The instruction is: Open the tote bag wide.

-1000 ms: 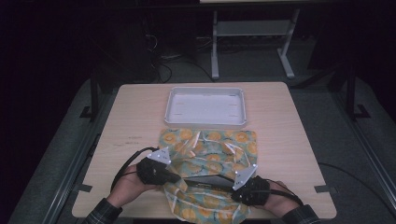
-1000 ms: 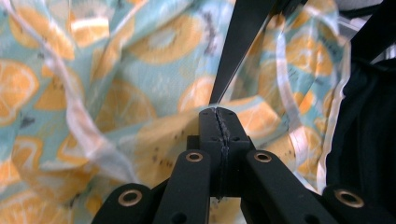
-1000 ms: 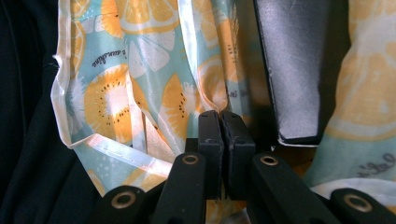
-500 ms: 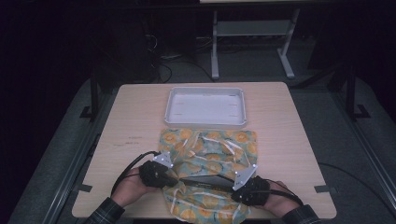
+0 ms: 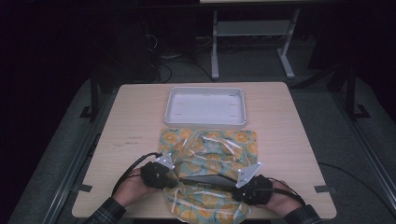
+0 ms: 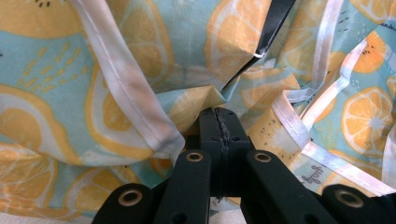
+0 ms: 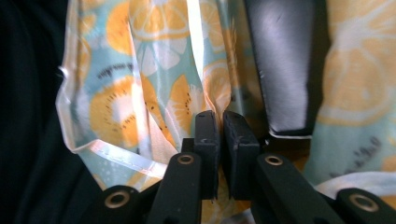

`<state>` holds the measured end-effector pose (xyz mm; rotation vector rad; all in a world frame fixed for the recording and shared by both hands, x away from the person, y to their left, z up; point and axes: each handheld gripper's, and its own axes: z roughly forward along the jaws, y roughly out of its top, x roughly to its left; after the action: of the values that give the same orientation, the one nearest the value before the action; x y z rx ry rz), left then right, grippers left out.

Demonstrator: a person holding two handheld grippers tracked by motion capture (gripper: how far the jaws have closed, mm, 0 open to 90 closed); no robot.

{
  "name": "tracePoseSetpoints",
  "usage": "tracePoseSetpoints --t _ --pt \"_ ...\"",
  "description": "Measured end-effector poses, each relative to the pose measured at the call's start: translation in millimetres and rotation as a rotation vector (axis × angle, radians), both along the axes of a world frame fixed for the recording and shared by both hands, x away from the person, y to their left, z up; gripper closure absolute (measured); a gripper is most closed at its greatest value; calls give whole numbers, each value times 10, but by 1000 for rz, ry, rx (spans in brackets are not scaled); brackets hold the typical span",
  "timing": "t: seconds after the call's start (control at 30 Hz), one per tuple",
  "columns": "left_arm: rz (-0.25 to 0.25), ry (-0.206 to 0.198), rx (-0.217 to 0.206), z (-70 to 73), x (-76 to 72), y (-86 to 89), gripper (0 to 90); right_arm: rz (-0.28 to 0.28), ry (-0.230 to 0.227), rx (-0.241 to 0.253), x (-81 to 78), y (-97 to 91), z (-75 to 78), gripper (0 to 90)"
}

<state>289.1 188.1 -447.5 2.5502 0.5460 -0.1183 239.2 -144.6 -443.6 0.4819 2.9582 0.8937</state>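
The left tool (image 6: pixel 219 122) has its jaws pressed tight together on a fold of the orange-print cloth (image 6: pixel 116 70). The right tool (image 7: pixel 220 126) has just been opening a little; a thin gap shows between its jaws, with the cloth's edge in it. In the high view the cloth (image 5: pixel 219 149) lies on the desk (image 5: pixel 135 116), stretched between both tools (image 5: pixel 161 175) (image 5: pixel 252 186) near the front edge. A white tray (image 5: pixel 205 122) sits just behind the cloth
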Motion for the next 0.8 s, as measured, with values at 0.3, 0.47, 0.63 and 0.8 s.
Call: tracePoseSetpoints --t 0.3,0.47,0.63,0.8 --pt "-4 -3 5 4 -5 -4 896 -32 -5 103 -27 -144 260 757" --pt "-5 -3 5 4 -5 -5 896 -68 -7 181 -56 -207 421 729" --pt "-7 -4 7 6 -4 -6 896 -137 -71 189 8 -249 524 684" --pt "-2 -6 6 5 -12 -12 896 -169 -109 137 130 -214 463 645"
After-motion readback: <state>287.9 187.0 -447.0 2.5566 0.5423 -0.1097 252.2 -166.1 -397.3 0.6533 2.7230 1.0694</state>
